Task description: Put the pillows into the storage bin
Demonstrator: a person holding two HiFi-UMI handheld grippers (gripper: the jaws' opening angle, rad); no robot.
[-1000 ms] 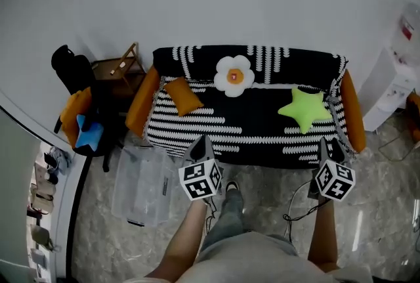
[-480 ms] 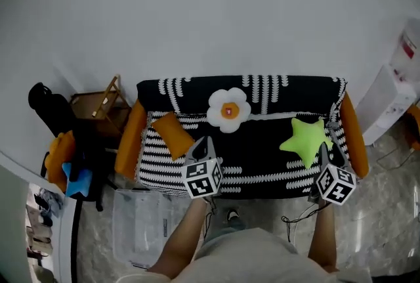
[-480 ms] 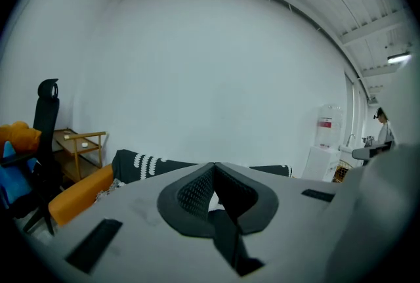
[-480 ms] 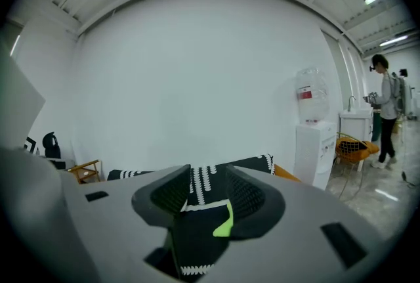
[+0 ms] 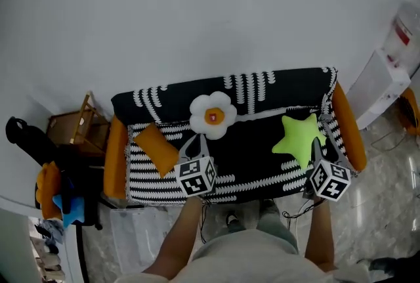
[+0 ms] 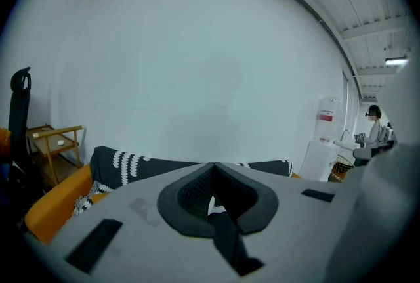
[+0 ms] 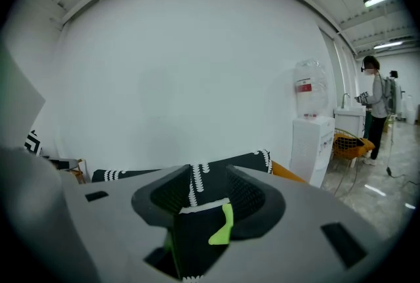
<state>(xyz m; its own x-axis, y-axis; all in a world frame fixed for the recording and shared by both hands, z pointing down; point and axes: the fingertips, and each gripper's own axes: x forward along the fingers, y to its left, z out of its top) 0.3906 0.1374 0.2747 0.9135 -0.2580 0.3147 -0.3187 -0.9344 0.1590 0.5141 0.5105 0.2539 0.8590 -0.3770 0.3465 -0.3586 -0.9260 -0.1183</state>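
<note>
No legible text; red label (image 7: 303, 86) on water bottle (image 7: 310, 99) unreadable.

Seen from above: an orange sofa (image 5: 115, 158) set against a white wall, its seat and backrest covered by a black throw (image 5: 259, 144) with white stripes. Carries three pillows, all well apart from one another. Holds an orange pillow (image 5: 156, 149) lying at a slant near the left arm, a white flower pillow (image 5: 212, 115) with an orange centre propped where seat meets backrest, a little left of the middle, and a green star pillow (image 5: 298, 137) toward the right arm.
</note>
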